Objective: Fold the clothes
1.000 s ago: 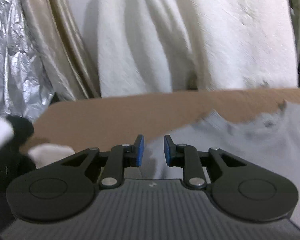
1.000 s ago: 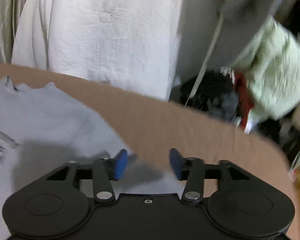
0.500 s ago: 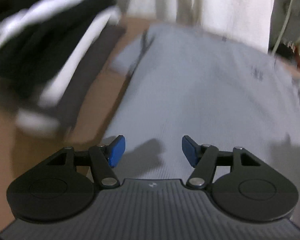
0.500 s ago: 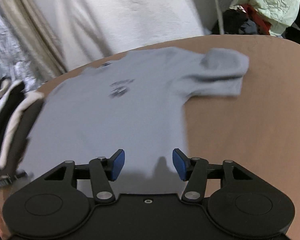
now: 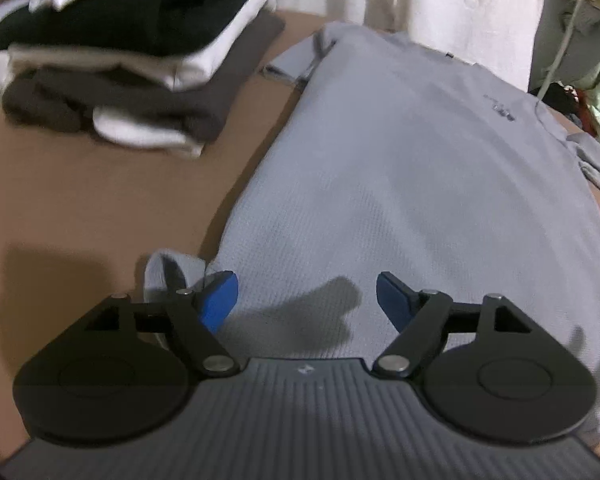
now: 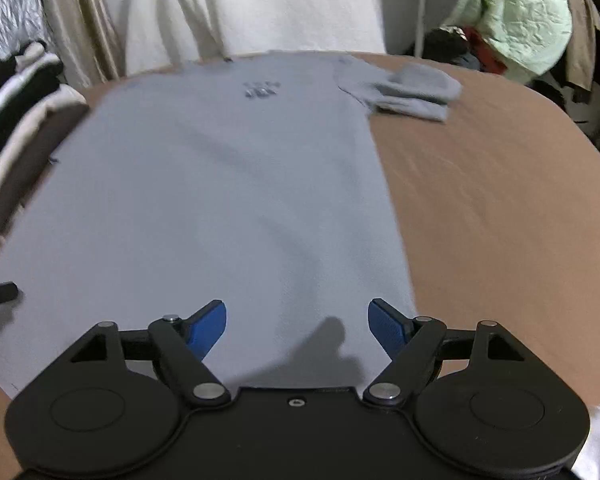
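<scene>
A grey T-shirt [image 5: 400, 168] lies flat on the brown table [image 5: 100, 200], collar end far from me, with a small dark print near the chest. It also shows in the right wrist view [image 6: 220, 184], its right sleeve [image 6: 412, 92] bunched at the far side. My left gripper [image 5: 306, 296] is open and empty, just above the shirt's near left hem corner, where a small flap is turned up. My right gripper [image 6: 296, 326] is open and empty above the near right part of the hem. The left gripper's tip [image 6: 0, 292] shows at the right view's left edge.
A stack of folded dark and white clothes [image 5: 132, 52] stands on the table left of the shirt, also in the right wrist view [image 6: 16, 120]. White cloth [image 6: 260, 4] hangs behind the table. A heap of clothes [image 6: 512, 20] lies beyond the far right edge.
Both grippers have pulled back from the far collar end to the near hem. Both have opened wider. The shirt now lies stretched out flat.
</scene>
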Tool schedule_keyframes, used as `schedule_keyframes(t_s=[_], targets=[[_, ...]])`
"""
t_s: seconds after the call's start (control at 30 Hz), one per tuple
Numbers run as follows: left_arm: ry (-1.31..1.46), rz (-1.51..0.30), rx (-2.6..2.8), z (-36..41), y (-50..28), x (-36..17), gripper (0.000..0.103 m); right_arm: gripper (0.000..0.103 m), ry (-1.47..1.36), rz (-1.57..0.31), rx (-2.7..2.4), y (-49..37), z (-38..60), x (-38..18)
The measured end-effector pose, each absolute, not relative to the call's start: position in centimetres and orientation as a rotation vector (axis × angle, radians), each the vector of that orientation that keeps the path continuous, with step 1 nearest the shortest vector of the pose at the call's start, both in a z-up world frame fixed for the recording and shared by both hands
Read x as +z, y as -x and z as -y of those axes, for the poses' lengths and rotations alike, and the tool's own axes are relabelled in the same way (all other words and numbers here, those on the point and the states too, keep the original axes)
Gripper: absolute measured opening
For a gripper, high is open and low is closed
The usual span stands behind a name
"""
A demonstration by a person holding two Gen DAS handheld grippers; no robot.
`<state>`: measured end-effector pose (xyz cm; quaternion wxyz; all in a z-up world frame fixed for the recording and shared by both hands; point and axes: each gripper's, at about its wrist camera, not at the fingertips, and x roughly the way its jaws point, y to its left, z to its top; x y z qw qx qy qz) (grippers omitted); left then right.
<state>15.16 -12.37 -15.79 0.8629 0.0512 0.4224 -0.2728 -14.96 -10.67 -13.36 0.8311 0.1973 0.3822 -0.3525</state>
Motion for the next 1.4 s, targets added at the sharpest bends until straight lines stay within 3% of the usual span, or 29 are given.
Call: schedule_keyframes(t_s=[0.03, 0.1, 0.17, 0.37, 0.53, 0.97, 1.4], targets=[[-0.117, -0.868, -0.563, 12.6, -15.1, -15.8, 0.070, 0.082, -0.441, -0.799, -0.776, 15.5, 10.9, -13.2], [-0.120, -0.827, -0.543, 13.0, -14.8, -15.4, 0.057, 0.082, -0.487, -0.774, -0.833, 16.7, 11.3, -12.9], [-0.089, -0.798, -0.549, 12.8, -14.0, -15.0, 0.056, 0.082, -0.519, -0.758, -0.857, 17.4, 11.5, -13.1], [-0.135, -0.758, -0.548, 13.0, -12.4, -14.9, 0.057, 0.082, -0.581, -0.731, -0.848, 18.5, 11.6, -14.4], [-0.133, -0.785, -0.600, 13.4, -11.5, -14.8, 0.072, 0.082, -0.632, -0.708, -0.839, 19.4, 11.7, -15.5], [-0.178, -0.824, -0.630, 15.4, -11.6, -16.0, 0.069, 0.082, -0.435, -0.748, -0.702, 18.7, 10.1, -17.8], [-0.317, -0.751, -0.704, 16.8, -9.8, -15.5, 0.069, 0.082, -0.528, -0.720, -0.715, 20.5, 12.0, -16.8]])
